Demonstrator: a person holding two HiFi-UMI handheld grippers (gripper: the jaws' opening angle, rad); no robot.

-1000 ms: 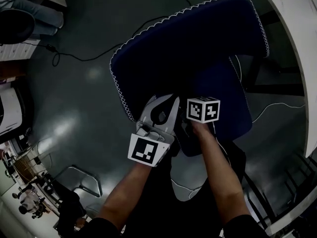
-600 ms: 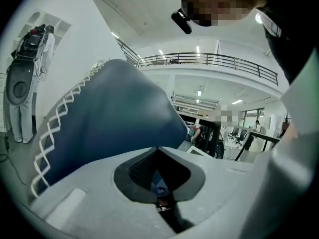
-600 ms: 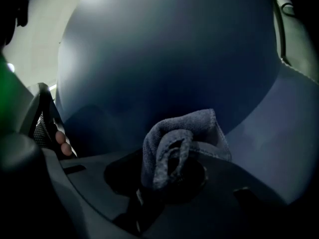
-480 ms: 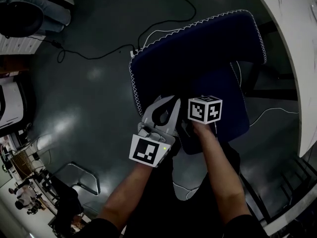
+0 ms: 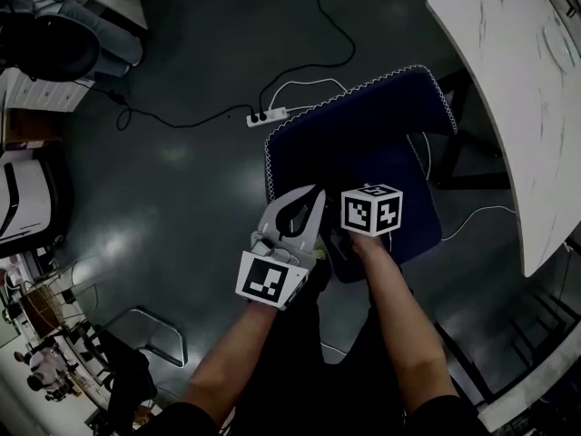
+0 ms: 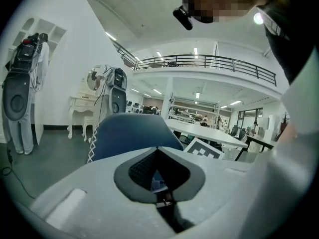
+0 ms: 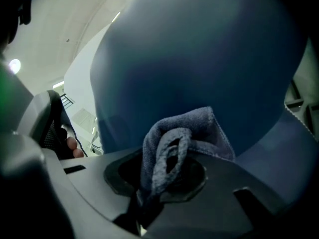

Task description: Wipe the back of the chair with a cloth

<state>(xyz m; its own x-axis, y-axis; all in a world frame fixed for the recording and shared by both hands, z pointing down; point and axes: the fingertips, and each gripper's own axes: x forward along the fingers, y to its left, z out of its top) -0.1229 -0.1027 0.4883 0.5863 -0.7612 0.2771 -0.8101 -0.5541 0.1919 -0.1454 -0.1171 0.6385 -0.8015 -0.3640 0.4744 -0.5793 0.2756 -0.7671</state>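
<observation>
The right gripper [image 7: 167,171] clenches a grey-blue cloth [image 7: 192,131], the blue chair back [image 7: 199,59] at twelve o'clock, while the left gripper [image 6: 157,149], at its nine o'clock, has its jaws pressed together.

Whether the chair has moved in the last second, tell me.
Yes. The chair swung its left edge right, uncovering the power strip on the floor.

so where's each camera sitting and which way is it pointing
Head view: on the person's head, facing steeply down at the blue chair and floor; both forearms show.
Left gripper view: on the left gripper, facing along its shut jaws past the chair back toward a balcony railing; the person's torso at top right.
Right gripper view: on the right gripper, close against the chair, jaws shut on the cloth.
Shared: all three show the chair.
</observation>
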